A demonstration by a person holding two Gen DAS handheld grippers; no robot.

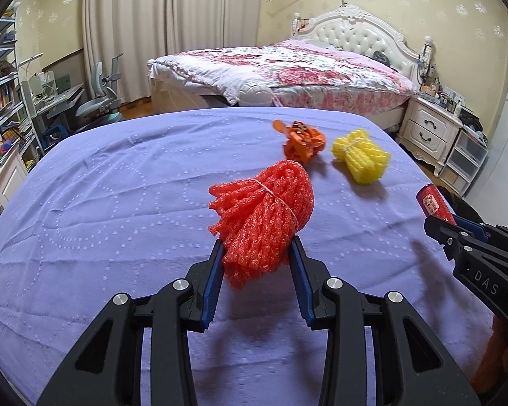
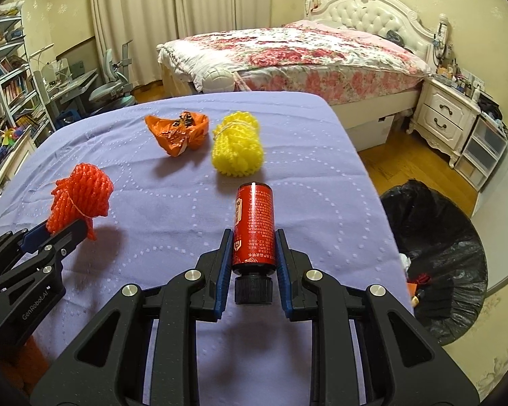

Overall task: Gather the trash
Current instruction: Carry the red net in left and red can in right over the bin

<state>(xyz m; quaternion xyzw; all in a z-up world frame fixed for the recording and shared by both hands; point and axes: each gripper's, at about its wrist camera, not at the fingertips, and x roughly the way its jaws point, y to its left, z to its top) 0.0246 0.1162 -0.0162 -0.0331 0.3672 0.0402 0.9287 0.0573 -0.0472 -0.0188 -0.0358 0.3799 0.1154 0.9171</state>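
Note:
My left gripper is shut on a bundle of red foam netting, held above the purple tablecloth; the same bundle shows at the left of the right wrist view. My right gripper is shut on a red bottle with a black cap pointing toward the camera; the bottle also peeks in at the right edge of the left wrist view. On the cloth farther back lie a crumpled orange wrapper and a yellow foam netting bundle.
A bin lined with a black bag stands on the floor right of the table, with some trash inside. Behind the table are a bed, a white nightstand, and a desk with chair and shelves at left.

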